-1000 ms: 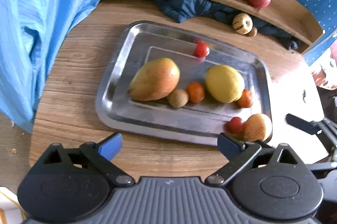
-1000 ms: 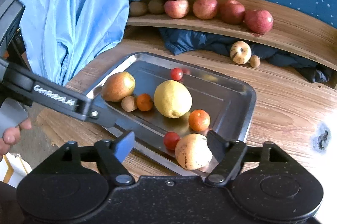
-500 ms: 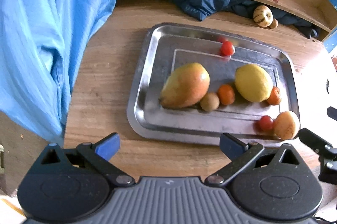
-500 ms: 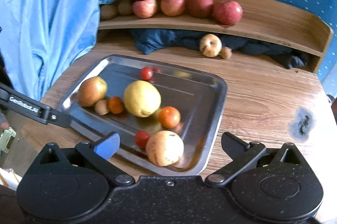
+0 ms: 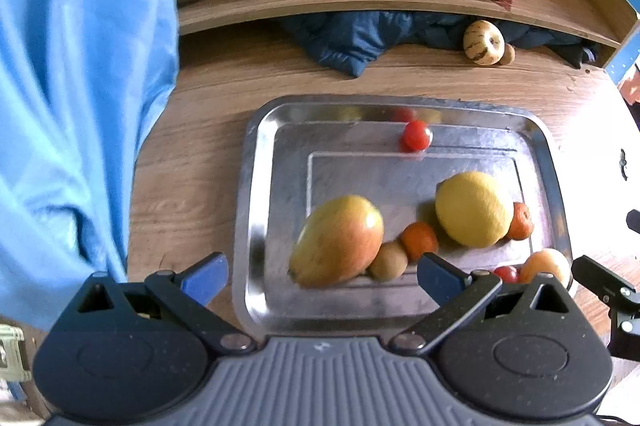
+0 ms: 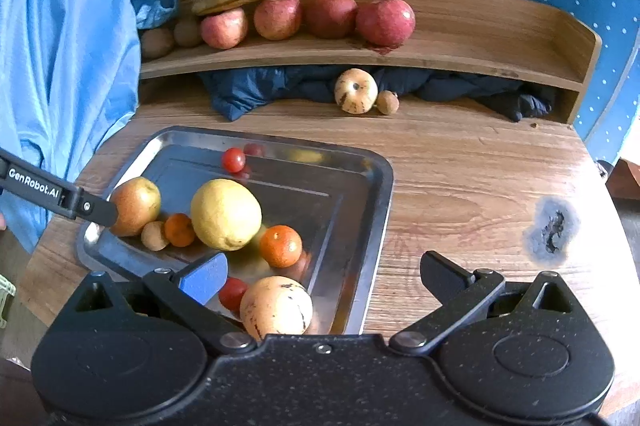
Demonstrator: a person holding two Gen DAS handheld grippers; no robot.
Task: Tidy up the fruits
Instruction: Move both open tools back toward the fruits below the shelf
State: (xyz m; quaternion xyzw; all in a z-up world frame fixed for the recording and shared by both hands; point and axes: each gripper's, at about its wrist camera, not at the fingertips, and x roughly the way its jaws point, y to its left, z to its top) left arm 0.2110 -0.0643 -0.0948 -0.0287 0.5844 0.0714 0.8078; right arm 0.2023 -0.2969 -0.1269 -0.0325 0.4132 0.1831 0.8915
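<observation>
Both your grippers are spread wide holding nothing, the right gripper (image 6: 320,272) having just opened up beside the spotted pear (image 6: 276,306), while the mango (image 5: 338,240), lemon (image 5: 474,207) and tangerines sit in the steel tray (image 5: 256,185) under your left gripper (image 5: 320,272).

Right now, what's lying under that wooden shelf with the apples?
Under the wooden shelf lies crumpled dark blue cloth, with a pale striped fruit and a small brown fruit in front of it. Anything further back is hidden by the cloth and shadow.
</observation>
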